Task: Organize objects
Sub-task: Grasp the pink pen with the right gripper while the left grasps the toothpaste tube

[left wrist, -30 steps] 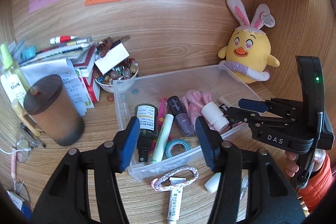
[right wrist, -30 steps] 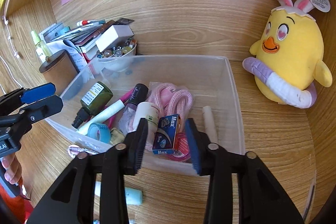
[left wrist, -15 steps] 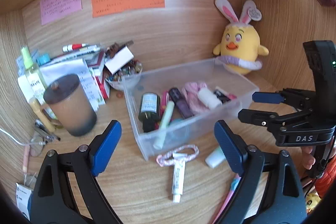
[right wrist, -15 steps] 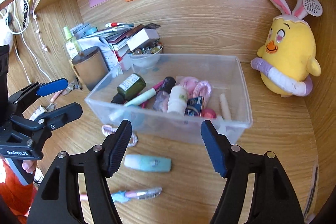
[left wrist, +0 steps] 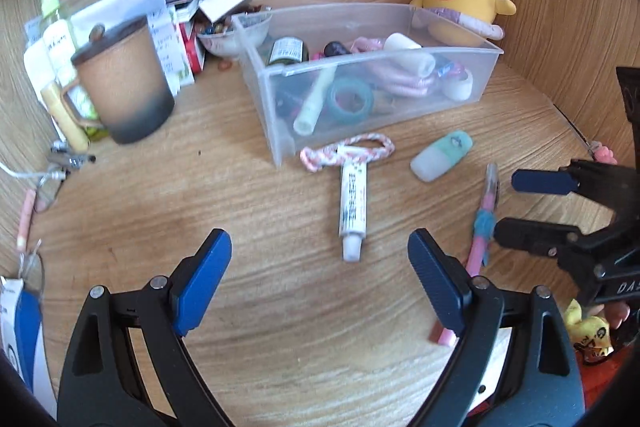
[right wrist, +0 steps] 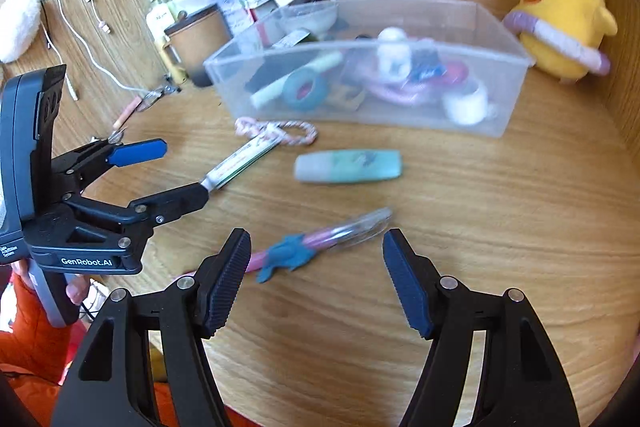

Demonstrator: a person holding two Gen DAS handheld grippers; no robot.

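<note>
A: Status of both grippers?

B: Left gripper [left wrist: 320, 267] empty, fingers spread wide, hovering above bare table [left wrist: 160, 207]. Right gripper [right wrist: 316, 267] likewise empty, fingers spread wide, poised just short of the pen [right wrist: 320, 243].

A: Location of loose items?

B: All outside the clear bin [left wrist: 360, 95], on the table in front of its near wall. In the left wrist view: small tube [left wrist: 352, 203] at 12 o'clock from the left gripper, nozzle end nearest; braided loop [left wrist: 348, 149] beyond it, touching or under the tube's far end, close to the bin wall; mint cap-shaped case [left wrist: 440, 155] at 1 o'clock; pen at 2 o'clock. In the right wrist view: pen lying crosswise at 12 o'clock, mint case beyond it.

A: Expected handling?

B: Judged, not measured. Pen: light, stiff, round, likely to roll; clear end probably slick. Grip recommended across the barrel beside the teal rubbery figure, where friction looks best. Tube: light, soft-walled, liable to dent; grip near the firm nozzle shoulder, light pressure. Mint case: smooth, rounded, possibly slippery; grip across the short width at mid-length. Loop: limp, no fixed shape; pinch one strand and lift slowly.

A: Hazards?

B: Pen skidding off the table edge; loop dragging the tube along if entangled.
</note>
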